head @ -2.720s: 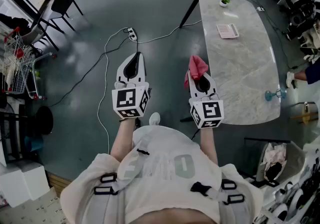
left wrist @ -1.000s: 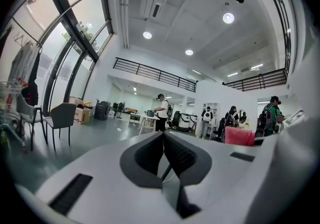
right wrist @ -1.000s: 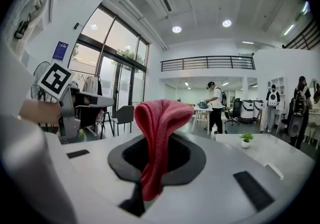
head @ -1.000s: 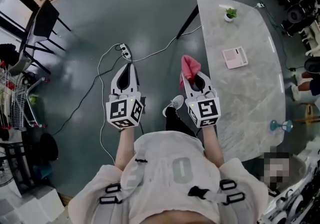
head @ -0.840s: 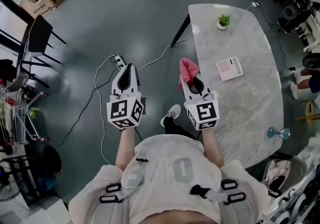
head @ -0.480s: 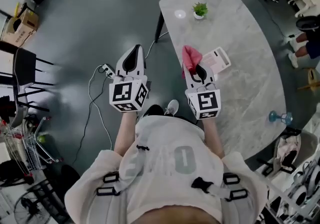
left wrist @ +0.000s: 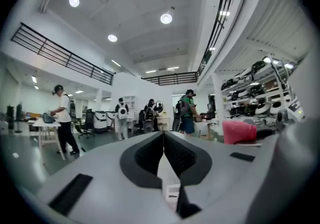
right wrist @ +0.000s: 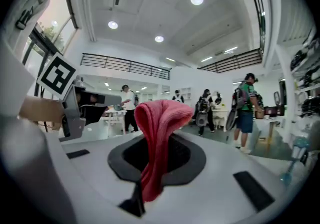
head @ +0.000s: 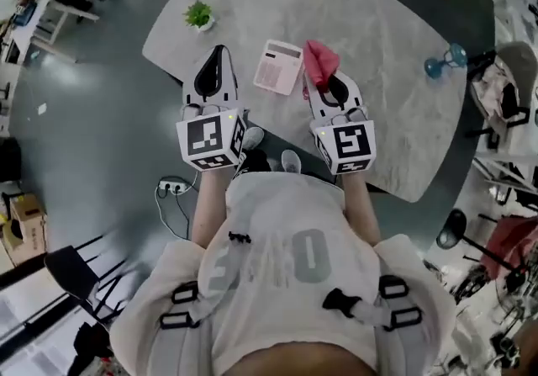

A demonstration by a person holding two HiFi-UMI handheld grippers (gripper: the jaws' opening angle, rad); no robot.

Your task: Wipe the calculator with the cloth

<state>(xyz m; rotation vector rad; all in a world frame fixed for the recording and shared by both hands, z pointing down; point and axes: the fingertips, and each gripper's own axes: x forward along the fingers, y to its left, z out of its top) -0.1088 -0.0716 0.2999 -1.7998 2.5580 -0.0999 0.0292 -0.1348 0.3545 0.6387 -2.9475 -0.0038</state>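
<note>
Rose-pink cloth (head: 320, 61), pale pink calculator (head: 278, 67), and a table (head: 395, 21) of grey-white veined marble. The left gripper (head: 220, 53) and right gripper (head: 325, 84) are white with black pads (their cubes (head: 210, 140) carry black-and-white square markers). Green plant (head: 199, 13), white pot (head: 204, 26), dark grey floor (head: 84, 113).

With the left forearm (head: 208, 210) and right forearm (head: 356, 208) stretched forward side by side at mid-frame, the left hand-held gripper (head: 220, 55) points about level with its jaws pressed together on nothing, while the right hand-held gripper (head: 328, 87) pinches a pink cloth (head: 319, 61).
</note>
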